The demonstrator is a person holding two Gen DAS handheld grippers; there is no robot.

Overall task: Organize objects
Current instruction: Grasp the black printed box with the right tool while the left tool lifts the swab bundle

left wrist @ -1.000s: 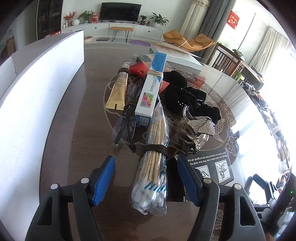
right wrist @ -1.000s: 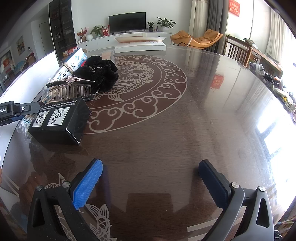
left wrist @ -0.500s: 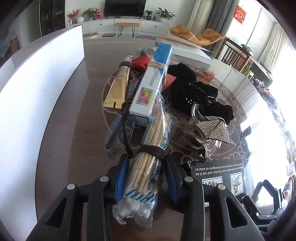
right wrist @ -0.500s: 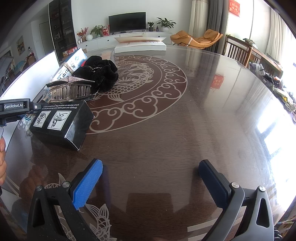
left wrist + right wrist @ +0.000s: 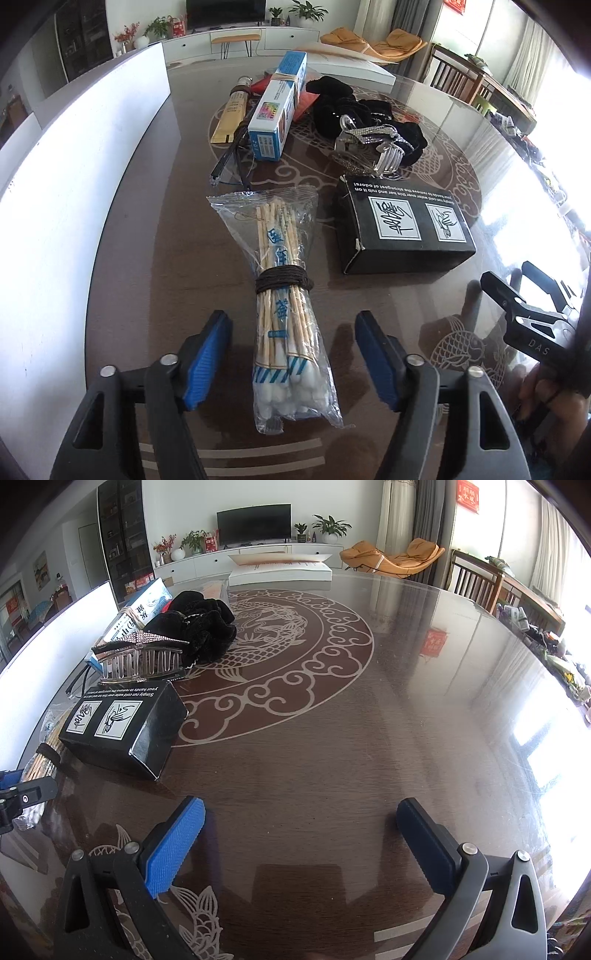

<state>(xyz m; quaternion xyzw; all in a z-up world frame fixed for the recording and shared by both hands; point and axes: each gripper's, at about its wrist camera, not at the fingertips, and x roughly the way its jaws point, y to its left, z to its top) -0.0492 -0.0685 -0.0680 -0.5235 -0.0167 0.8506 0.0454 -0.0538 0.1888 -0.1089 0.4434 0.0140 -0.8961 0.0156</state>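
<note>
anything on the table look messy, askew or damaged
Mostly the far pile: the blue and white box lies tilted across a gold tube and a red packet. The black box has a frayed white corner. The cotton swab bag lies intact between the opening jaws of the left hand-held gripper.

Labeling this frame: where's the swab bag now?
Left wrist view: swab bag lies on the table between the opening left gripper jaws, untouched, black box to its right.

The glasses (image 5: 231, 157) lie partly hidden under the blue box (image 5: 277, 110); its small print is unreadable.
</note>
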